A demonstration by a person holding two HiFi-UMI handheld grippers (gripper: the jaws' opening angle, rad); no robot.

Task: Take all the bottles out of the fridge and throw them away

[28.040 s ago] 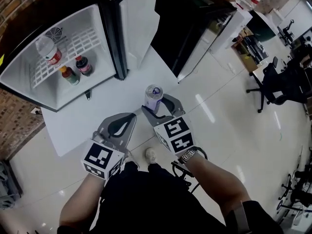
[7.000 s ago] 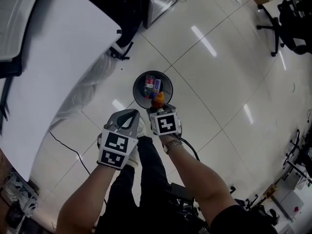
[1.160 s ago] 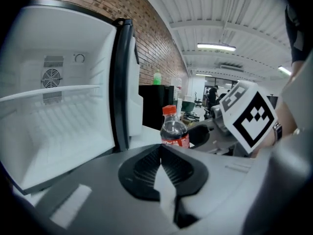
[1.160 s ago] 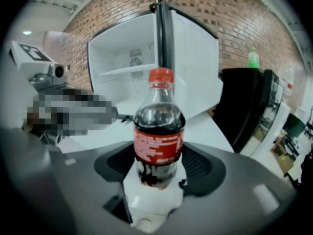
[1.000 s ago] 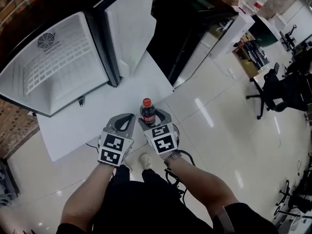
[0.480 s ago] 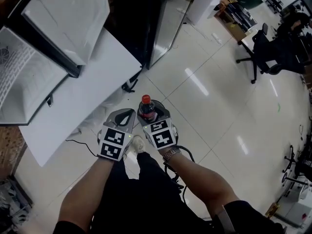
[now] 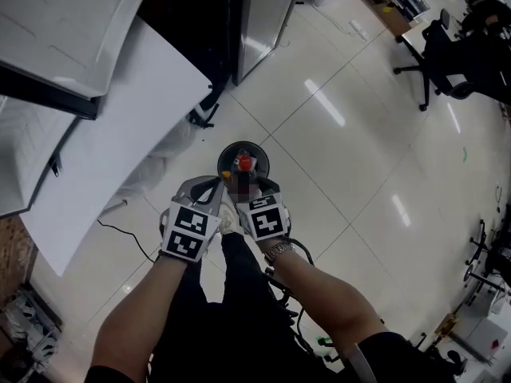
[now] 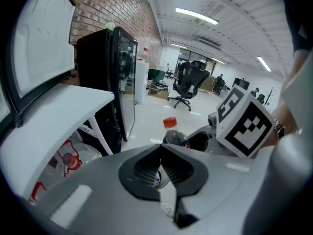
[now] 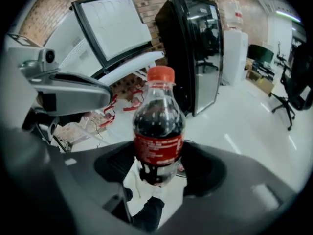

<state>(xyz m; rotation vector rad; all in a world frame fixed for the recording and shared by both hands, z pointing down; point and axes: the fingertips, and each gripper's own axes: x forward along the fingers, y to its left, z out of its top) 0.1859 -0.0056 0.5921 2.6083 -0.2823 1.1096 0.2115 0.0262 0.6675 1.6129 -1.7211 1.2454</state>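
The head view looks steeply down onto the floor (image 7: 359, 134), with the left gripper (image 7: 206, 187) and right gripper (image 7: 255, 187) near below it. The left gripper view sits low behind its jaws, facing the black cabinet (image 8: 105, 72). The right gripper view faces likewise, very near the bottle (image 9: 159, 131). All three views share that bottle.

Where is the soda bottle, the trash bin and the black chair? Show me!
soda bottle (image 9: 158, 151): right gripper view, on its red label.
trash bin (image 7: 226, 155): head view, on its dark rim, left side.
black chair (image 8: 190, 78): left gripper view, on its backrest.
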